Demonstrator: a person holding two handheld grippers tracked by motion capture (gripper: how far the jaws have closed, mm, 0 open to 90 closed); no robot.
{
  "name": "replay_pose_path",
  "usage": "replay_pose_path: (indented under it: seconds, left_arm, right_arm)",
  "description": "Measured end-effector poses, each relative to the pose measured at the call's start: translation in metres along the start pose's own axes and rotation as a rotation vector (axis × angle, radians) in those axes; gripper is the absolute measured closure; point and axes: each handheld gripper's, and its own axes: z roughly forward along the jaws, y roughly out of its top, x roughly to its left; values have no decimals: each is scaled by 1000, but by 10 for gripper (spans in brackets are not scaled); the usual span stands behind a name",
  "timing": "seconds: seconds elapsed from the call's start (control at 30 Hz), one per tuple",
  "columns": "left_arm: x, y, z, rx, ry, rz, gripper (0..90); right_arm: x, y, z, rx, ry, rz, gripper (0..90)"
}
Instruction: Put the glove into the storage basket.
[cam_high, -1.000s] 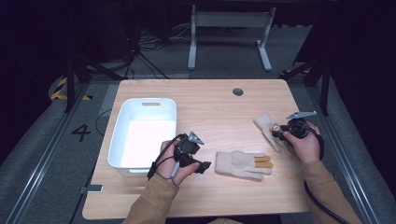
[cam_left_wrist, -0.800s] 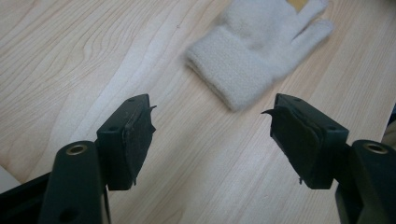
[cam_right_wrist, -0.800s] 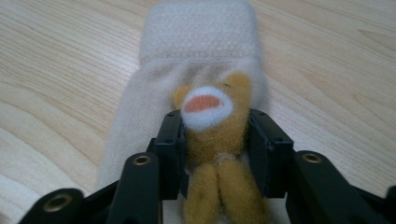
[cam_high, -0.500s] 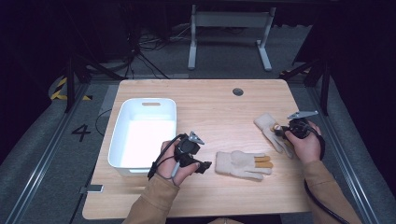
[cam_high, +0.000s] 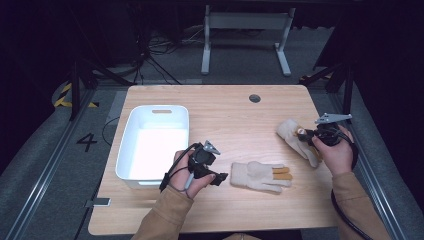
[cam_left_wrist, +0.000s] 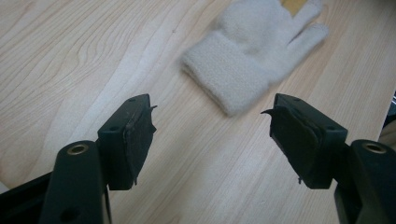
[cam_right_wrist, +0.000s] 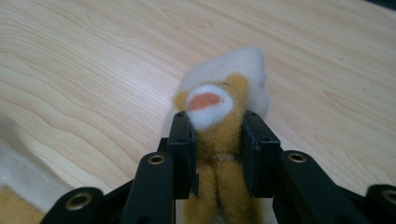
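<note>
Right tool (cam_high: 306, 134) has just closed its jaws on a cream-and-mustard glove (cam_right_wrist: 219, 121), pinching the fabric to lift it off the desk (cam_high: 235, 115); left tool (cam_high: 220, 176) waits, jaws apart and empty; a second glove (cam_left_wrist: 252, 51) lies just ahead of it, ready for its turn.

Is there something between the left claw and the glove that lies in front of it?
Nothing visible. The left claw stands open above bare table, and the glove lies just ahead of it with its cuff toward the claw.
</note>
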Motion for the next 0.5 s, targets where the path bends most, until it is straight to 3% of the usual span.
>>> replay_pose_path:
  seconds: [0.1,0.23,0.5]
  left_arm:
    - [0,0,0,0,1,0,309]
    - [-1,1,1,0,0,2,309]
    - [-3,4,2,-4,-15,10,309]
  right_arm:
    - [5,7,-16,-38,4,-7,687]
    - [9,12,-23,-52,15,-22,687]
    - [31,26,-44,-62,74,-107,686]
